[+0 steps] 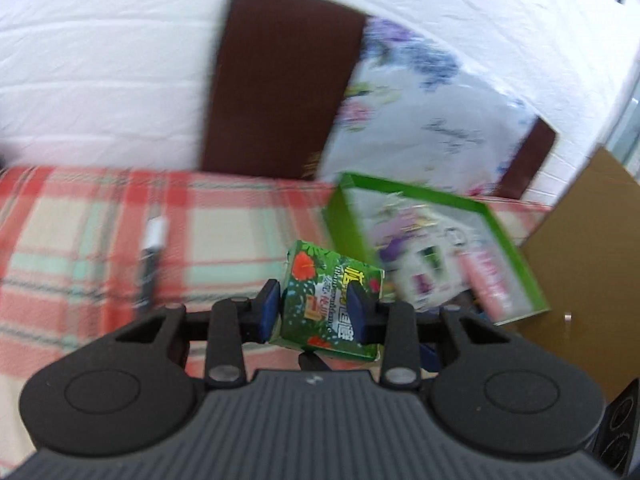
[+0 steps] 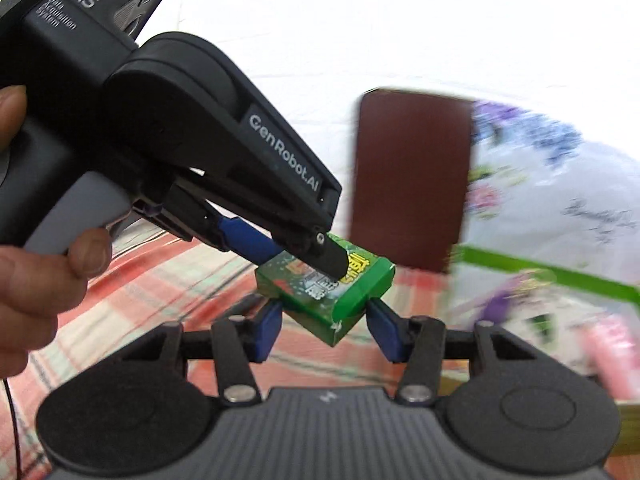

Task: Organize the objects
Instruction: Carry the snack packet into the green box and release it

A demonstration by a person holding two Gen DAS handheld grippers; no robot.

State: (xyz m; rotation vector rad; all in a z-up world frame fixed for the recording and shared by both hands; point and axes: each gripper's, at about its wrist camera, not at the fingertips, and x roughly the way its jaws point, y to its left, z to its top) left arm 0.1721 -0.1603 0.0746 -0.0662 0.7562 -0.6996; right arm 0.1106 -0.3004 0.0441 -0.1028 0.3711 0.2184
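Observation:
A small green carton with a flower print (image 1: 320, 276) hangs above the plaid bedspread, and my left gripper (image 1: 314, 304) is shut on it, its blue pads on two opposite faces. In the right wrist view the same carton (image 2: 360, 284) sits tilted, one corner down, in the left gripper (image 2: 308, 258), which a hand (image 2: 36, 264) holds. My right gripper (image 2: 324, 320) flanks the carton's lower end. Its blue pads (image 2: 268, 328) stand right at both sides. Whether they press on it does not show.
A green-rimmed box holding several small items (image 1: 516, 240) lies to the right on the plaid bedspread (image 1: 80, 220). Behind it lean a brown cushion (image 1: 280, 92) and a floral pillow (image 1: 420, 120). A black and white pen (image 1: 150, 264) lies to the left, and brown cardboard (image 1: 580, 260) is at far right.

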